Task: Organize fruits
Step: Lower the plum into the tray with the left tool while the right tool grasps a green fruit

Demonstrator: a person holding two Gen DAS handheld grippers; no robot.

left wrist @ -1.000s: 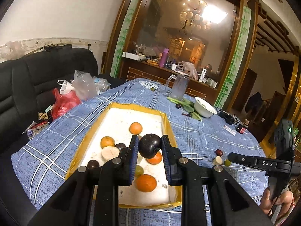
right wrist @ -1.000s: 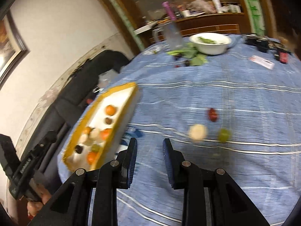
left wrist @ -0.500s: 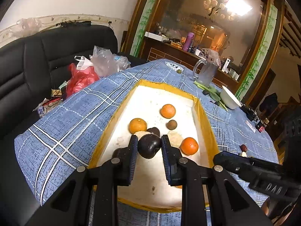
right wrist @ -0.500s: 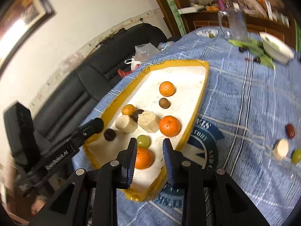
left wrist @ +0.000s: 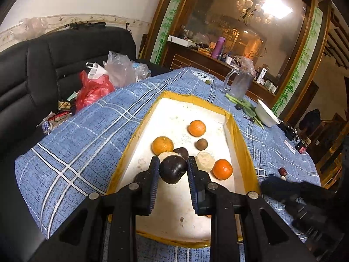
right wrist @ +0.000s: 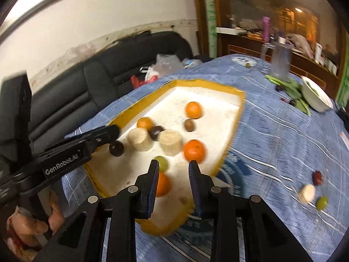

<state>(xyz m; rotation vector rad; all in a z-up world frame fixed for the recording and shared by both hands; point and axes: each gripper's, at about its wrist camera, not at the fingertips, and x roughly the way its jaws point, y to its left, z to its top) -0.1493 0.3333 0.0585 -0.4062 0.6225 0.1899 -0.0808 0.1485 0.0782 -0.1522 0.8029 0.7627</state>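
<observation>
Left tool [left wrist: 172, 170] gripping dark fruit [left wrist: 172, 169], over yellow-rimmed tray [left wrist: 237, 135]

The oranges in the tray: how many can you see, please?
4: far orange, left orange, right orange, and near orange, partly hidden behind the right tool's finger. More may be hidden.

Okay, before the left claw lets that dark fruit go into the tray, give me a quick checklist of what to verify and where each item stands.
1. Dark fruit clamped between the left claw pads: ok.
2. Claw over the tray, inside its yellow rim: ok.
3. Bare tray floor under the fruit: cannot tell, the claw hides it.
4. Pale chunk and orange sit close beside the drop spot: not ok.
5. Right claw empty, clear of the left claw: ok.
6. Fruit left on the cloth, including the green grape: not ok.
</observation>
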